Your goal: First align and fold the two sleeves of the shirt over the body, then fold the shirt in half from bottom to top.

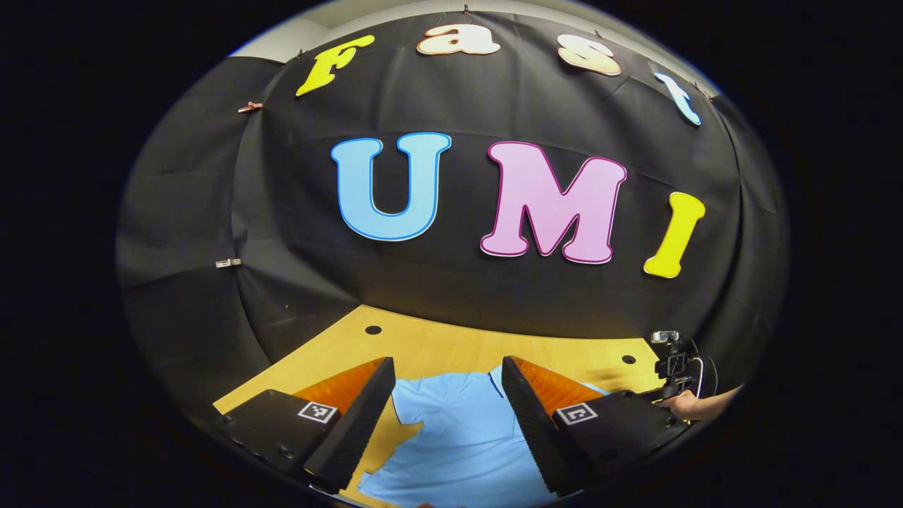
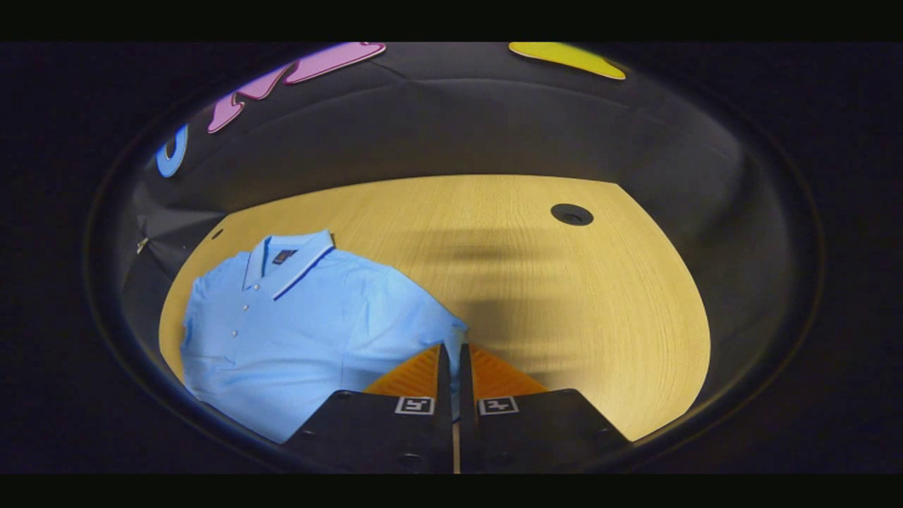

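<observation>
Wooden table (image 2: 536, 282), two round holes at far side. Light blue polo shirt (image 2: 296, 324) flat on left part, collar far. Right gripper (image 2: 455, 353) pressed together, apparently pinching shirt's right sleeve edge. Left gripper (image 1: 444, 402) spread wide above shirt.

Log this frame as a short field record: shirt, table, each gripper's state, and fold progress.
shirt: light blue polo shirt, lying flat, collar toward the booth wall, buttons up
table: wooden table with a round hole
left gripper: left gripper open, held above the shirt, nothing between its fingers
right gripper: right gripper fingers nearly together at the tip of a sleeve; whether they pinch the cloth cannot be told
person: a hand holding a gripper, at the right edge of the left gripper view
progress: bottom-to-top fold not done
</observation>
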Demonstrator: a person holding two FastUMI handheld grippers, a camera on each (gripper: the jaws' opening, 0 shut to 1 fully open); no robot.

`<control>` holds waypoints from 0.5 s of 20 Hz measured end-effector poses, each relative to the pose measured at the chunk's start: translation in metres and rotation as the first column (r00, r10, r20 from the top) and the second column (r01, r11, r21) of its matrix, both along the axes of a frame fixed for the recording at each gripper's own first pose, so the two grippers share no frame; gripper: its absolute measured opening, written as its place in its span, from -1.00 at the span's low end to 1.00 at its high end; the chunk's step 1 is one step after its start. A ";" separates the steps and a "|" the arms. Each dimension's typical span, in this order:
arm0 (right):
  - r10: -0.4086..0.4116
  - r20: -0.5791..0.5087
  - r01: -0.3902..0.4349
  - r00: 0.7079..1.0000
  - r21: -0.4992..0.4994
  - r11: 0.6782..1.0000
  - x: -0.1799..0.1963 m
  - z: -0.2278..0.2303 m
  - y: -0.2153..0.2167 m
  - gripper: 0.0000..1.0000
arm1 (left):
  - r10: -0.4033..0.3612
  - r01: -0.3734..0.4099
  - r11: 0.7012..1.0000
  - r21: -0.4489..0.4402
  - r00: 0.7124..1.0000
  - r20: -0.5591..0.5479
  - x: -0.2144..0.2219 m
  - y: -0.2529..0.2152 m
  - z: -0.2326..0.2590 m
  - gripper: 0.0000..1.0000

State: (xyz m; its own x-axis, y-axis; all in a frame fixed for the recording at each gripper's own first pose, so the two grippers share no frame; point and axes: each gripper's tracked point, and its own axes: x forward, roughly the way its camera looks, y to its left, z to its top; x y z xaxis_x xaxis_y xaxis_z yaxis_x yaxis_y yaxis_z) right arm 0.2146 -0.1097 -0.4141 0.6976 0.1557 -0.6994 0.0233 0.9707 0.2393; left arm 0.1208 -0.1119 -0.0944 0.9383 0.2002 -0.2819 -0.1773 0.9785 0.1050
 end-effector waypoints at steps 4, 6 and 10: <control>-0.019 0.079 0.014 0.997 0.062 0.998 0.008 0.051 0.023 -0.83 | -0.026 0.026 0.999 -0.032 1.000 0.004 -0.003 0.016 0.001 0.93; 0.001 0.127 -0.012 0.992 0.089 0.996 0.012 0.080 0.056 -0.84 | -0.040 0.041 0.998 -0.042 0.999 0.011 -0.007 0.035 0.007 0.94; 0.028 0.055 -0.033 0.998 0.105 0.994 0.011 0.065 0.113 -0.84 | -0.010 0.010 0.999 -0.045 1.000 0.009 -0.018 0.082 0.011 0.94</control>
